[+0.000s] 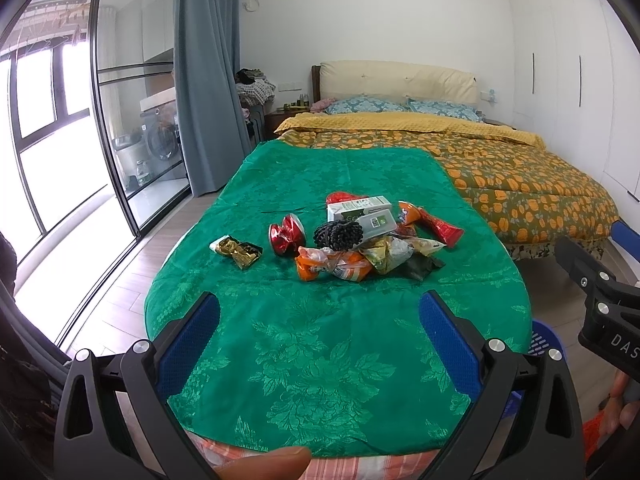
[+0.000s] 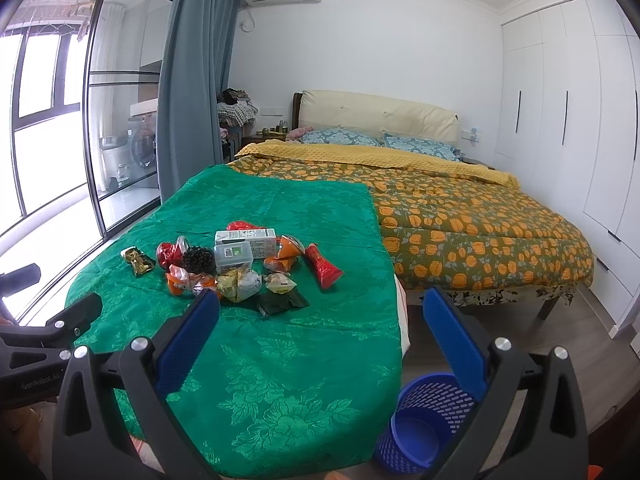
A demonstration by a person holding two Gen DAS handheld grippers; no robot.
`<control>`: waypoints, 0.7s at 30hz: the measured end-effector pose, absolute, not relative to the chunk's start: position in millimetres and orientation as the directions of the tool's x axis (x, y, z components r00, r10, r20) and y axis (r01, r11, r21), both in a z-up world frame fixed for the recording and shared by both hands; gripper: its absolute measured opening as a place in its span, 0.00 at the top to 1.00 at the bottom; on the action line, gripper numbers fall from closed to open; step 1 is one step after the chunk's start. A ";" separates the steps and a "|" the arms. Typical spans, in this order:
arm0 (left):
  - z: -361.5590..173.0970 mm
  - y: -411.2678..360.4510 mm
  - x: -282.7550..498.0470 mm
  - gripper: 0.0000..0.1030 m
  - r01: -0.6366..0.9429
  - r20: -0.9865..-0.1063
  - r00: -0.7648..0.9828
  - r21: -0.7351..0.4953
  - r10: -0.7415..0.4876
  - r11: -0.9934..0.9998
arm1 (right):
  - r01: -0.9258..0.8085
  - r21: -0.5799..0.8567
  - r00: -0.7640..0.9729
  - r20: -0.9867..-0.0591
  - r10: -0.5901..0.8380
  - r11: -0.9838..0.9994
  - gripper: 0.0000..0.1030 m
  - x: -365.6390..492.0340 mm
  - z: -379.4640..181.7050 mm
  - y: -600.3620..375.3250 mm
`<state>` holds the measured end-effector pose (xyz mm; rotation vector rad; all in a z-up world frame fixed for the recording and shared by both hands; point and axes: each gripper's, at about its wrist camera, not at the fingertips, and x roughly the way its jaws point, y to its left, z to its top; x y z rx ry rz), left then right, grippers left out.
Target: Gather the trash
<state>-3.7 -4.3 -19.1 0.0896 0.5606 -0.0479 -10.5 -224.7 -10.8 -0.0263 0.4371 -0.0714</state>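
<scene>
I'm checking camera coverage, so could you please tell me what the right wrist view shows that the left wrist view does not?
Only the right wrist view shows inside the blue basket, on the floor by the table's right edge; nothing shows in it. Only the left wrist view shows a thumb at the bottom edge. Both share the trash pile on the green cloth, the bed, and open, empty fingers.

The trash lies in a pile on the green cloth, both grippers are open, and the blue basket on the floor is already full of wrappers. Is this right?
One thing is wrong: the blue basket is empty, as the right wrist view shows. The trash pile does lie on the green cloth, and the left gripper and right gripper are both open.
</scene>
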 end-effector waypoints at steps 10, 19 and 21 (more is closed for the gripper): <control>-16.2 -5.3 -0.4 0.04 0.090 -0.546 0.837 0.091 -0.026 0.992 | 0.062 -0.042 0.903 -0.423 -0.074 0.997 0.04 -9.9 -11.0 -224.8; -36.0 9.1 16.8 0.04 0.099 -0.621 0.783 0.070 -0.034 0.993 | 0.054 -0.035 0.891 -0.449 -0.064 0.998 0.04 -3.6 -22.3 -225.6; -46.9 18.7 25.0 0.04 0.099 -0.650 0.758 0.033 -0.054 0.995 | 0.049 -0.035 0.883 -0.465 -0.059 0.998 0.04 1.5 -28.6 -222.2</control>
